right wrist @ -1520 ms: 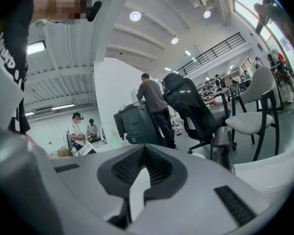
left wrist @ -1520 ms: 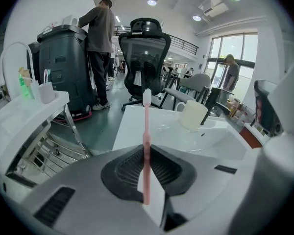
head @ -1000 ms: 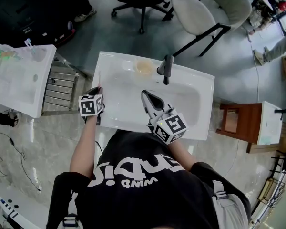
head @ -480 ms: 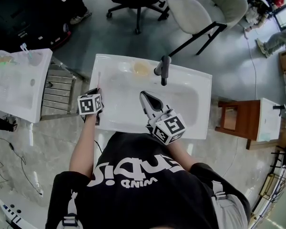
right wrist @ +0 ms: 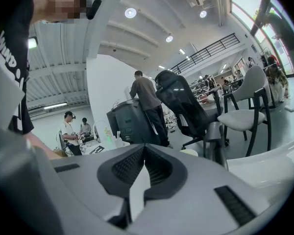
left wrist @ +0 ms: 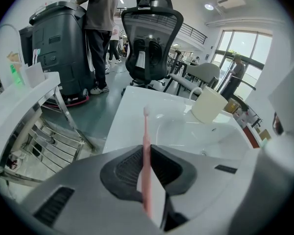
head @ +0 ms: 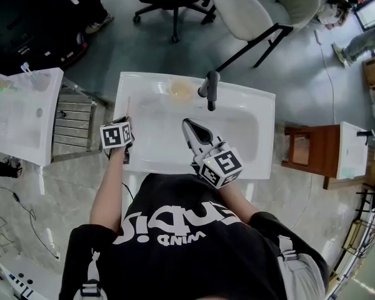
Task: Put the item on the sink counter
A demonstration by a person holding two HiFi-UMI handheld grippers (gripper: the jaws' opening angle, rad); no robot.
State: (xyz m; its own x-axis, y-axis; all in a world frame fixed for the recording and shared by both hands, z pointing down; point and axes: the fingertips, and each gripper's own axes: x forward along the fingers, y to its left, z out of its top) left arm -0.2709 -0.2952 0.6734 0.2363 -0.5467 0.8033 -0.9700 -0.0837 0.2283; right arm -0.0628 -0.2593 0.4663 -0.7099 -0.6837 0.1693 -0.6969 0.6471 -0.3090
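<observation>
A thin pink toothbrush [left wrist: 146,126] sticks out forward, clamped between the jaws of my left gripper [left wrist: 147,153]. Its bristle end hangs over the left rim of the white sink counter [head: 137,86]. In the head view the left gripper [head: 127,119] sits at the counter's left edge, with the toothbrush [head: 129,105] pointing away from me. My right gripper [head: 189,125] is shut with nothing in it and hovers over the basin, in front of the dark faucet [head: 211,86]. In the right gripper view its jaws [right wrist: 144,148] meet, pointing up into the room.
A pale cup [head: 180,90] stands on the counter's back edge, left of the faucet. A second white sink [head: 19,114] and a metal rack [head: 75,120] lie to the left. A wooden stool [head: 306,155] is on the right. Chairs and people stand beyond the sink.
The sink has slid slightly left and up in the head view as the camera shifts. Both grippers keep their places relative to the sink, and the toothbrush stays clamped.
</observation>
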